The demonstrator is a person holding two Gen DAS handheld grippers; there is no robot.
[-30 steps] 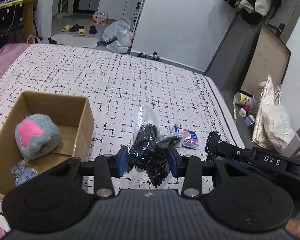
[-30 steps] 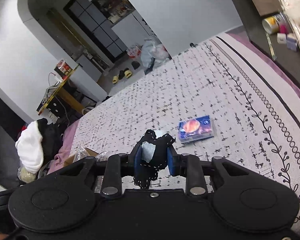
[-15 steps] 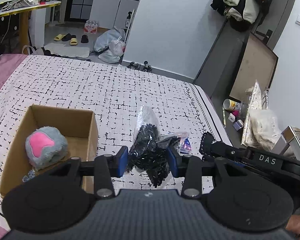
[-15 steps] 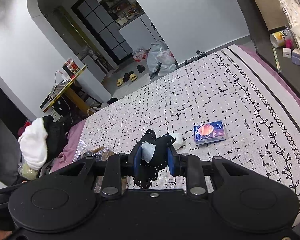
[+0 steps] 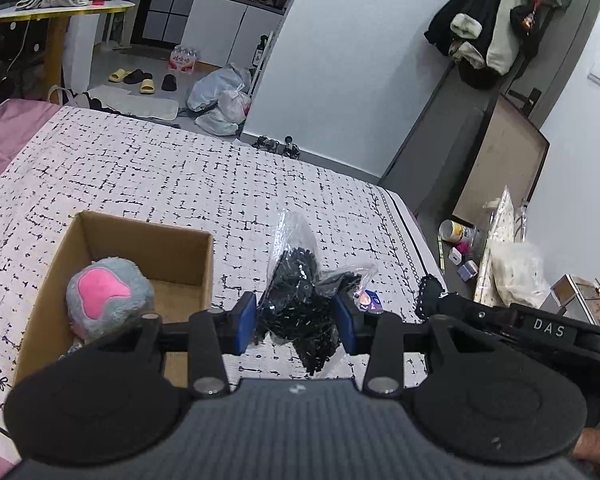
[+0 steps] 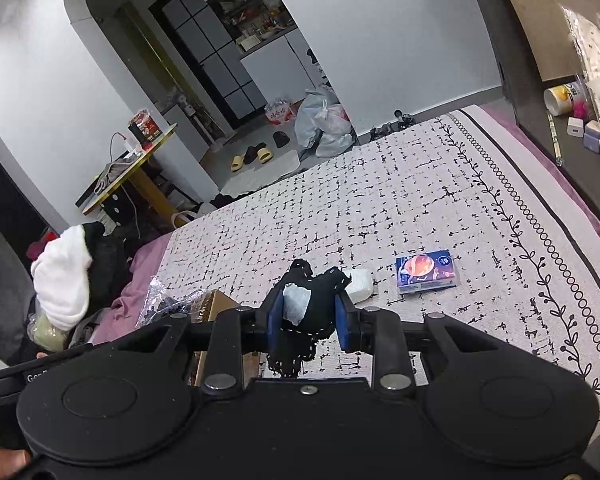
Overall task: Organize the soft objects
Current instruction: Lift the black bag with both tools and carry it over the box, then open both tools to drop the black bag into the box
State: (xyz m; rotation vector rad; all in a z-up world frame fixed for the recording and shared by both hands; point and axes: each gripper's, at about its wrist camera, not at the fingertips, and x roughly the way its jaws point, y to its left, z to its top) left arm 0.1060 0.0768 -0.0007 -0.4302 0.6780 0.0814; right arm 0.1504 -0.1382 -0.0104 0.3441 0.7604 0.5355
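The left gripper [image 5: 296, 322] clamps a clear bag [image 5: 300, 280] of black bits; the right gripper [image 6: 308, 318] pinches a black lace-edged cloth [image 6: 312, 304].

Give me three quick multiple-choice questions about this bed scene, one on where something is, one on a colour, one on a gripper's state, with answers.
1. Where is the plush?
A. in the box
B. on the floor
C. on the yellow table

2. What colour is the plush's patch?
A. green
B. pink
C. orange

3. What is the right gripper doing?
A. hanging open and empty
B. gripping the blue packet
C. shut on a black cloth

Answers: 1 A, it sits between the cardboard walls; 2 B, a pink patch on grey fur; 3 C, cloth is pinched between the blue pads.
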